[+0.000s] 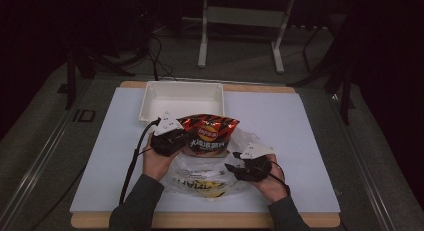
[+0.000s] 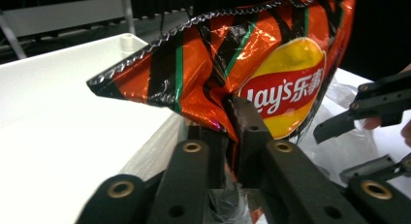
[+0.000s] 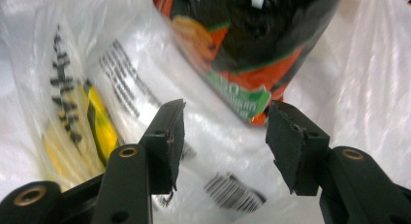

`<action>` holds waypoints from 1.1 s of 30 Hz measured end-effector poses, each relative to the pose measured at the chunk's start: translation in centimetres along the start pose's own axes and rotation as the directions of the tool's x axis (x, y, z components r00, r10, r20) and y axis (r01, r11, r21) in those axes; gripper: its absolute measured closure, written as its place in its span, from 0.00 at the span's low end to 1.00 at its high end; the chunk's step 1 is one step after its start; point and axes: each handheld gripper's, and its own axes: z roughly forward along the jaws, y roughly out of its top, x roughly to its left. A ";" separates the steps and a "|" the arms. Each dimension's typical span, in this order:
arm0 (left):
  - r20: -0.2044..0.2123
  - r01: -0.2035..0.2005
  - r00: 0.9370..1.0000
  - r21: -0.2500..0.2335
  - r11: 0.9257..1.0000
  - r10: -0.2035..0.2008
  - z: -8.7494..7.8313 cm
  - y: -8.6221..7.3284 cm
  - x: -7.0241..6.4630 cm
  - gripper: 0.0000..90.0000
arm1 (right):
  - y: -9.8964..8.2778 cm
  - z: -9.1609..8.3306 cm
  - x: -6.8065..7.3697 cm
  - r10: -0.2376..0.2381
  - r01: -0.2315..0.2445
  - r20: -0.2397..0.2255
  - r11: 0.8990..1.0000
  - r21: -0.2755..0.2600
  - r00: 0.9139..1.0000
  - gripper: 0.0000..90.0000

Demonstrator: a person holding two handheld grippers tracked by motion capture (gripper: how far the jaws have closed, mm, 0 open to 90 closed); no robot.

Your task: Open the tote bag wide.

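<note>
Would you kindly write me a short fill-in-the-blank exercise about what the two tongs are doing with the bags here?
1. The left tongs are shut on the orange ____ bag.
2. The right tongs stand ____ over the clear plastic bag.
3. Behind the bags sits a white ____.
4. The brand printed on the orange bag is ____.

Missing words: chip; open; tray; Lay's

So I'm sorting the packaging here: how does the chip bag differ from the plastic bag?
The chip bag is opaque, glossy orange and black foil; the plastic bag is clear, showing yellow contents. The chip bag is held up, pinched by the shut left gripper; the plastic bag lies crumpled on the table, the open right gripper above it. Both carry printing.
</note>
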 end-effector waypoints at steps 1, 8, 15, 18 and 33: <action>0.009 0.007 1.000 -0.001 1.000 -0.007 0.0 0.0 0.0 0.98 | -0.3 0.1 0.2 0.004 -0.004 0.005 1.000 0.005 1.000 0.53; 0.057 0.077 0.995 -0.012 0.997 -0.076 -0.3 0.4 0.0 1.00 | -2.0 0.9 0.3 0.040 -0.040 0.016 0.999 0.012 0.999 0.54; 0.085 0.111 0.991 -0.032 0.993 -0.108 -0.8 0.6 -0.1 1.00 | -3.1 1.4 0.3 0.091 -0.090 0.030 0.996 -0.015 0.995 0.54; 0.101 0.126 0.987 -0.041 0.991 -0.122 -1.1 0.7 -0.1 1.00 | -3.3 1.4 0.2 0.104 -0.104 0.030 0.994 -0.028 0.994 0.54; 0.127 0.142 0.983 -0.073 0.987 -0.132 -1.9 1.7 -0.6 1.00 | -4.0 2.1 0.0 0.144 -0.143 0.020 0.989 -0.039 0.989 0.54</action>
